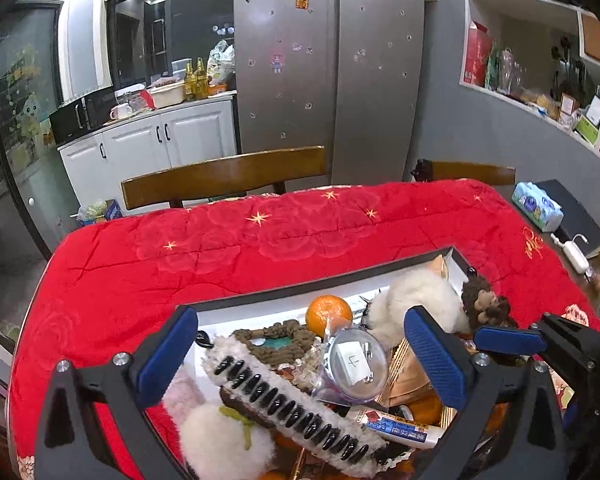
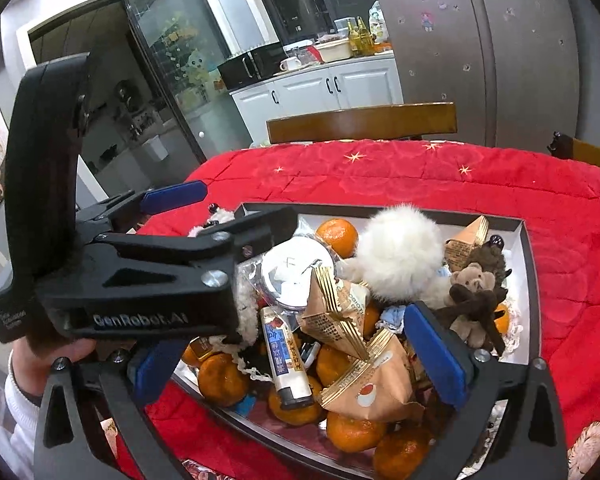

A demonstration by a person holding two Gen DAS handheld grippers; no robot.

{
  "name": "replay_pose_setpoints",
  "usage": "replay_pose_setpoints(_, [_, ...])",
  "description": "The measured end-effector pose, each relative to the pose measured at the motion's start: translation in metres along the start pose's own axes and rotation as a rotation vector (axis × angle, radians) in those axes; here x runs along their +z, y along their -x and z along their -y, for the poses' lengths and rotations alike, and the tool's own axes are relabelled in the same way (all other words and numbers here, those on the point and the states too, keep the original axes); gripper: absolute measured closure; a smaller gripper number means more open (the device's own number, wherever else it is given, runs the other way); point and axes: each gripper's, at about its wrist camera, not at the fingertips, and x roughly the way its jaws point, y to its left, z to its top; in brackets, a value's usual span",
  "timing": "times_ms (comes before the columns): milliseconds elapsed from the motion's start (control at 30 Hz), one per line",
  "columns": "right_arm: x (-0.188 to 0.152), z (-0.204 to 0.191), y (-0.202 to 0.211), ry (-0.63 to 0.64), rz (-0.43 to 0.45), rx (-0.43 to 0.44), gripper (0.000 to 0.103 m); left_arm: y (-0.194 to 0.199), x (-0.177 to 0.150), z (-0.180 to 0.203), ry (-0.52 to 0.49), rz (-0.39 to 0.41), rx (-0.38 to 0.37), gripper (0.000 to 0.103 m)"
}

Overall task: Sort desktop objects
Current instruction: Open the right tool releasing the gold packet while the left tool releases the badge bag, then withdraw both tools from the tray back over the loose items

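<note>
Over the box: both grippers are hovering above a full box that is sitting on the red-quilted bench.
Left gripper: its jaws are standing spread wide, pinching nothing; a fuzzy hair comb is lying under the gap between them.
Right gripper: its jaws are standing spread wide, gripping nothing; paper snack packets and a lighter are lying beneath the gap.
Left gripper seen from the right camera: it is reaching in from 9 o'clock, held by a hand in a white sleeve.
Box contents, right camera: a white fluffy toy is resting near the centre; a brown plush monkey is lying at 3 o'clock of it; tangerines are showing at 11 o'clock and along the near edge.
Clear round case: it is lying at centre in the left camera, with a tangerine at 12 o'clock of it.
Tissue pack: it is sitting at 2 o'clock in the left camera, off the quilt, well apart from the box.
</note>
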Motion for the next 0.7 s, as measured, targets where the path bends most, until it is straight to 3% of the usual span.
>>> replay_pose_setpoints(267, [0.008,-0.009,0.02,0.003,0.042,0.006,0.0,0.039,0.008,-0.004,0.022,0.062,-0.007,0.0])
replay_pose_setpoints(467, [0.014,-0.021,0.05,0.017,0.086,-0.004,0.0,0.095,0.013,-0.001,0.001,0.134,0.014,0.0])
replay_pose_setpoints(700, [0.01,-0.037,0.098,0.018,0.146,-0.032,0.0,0.159,-0.006,0.007,-0.048,0.191,0.025,0.0])
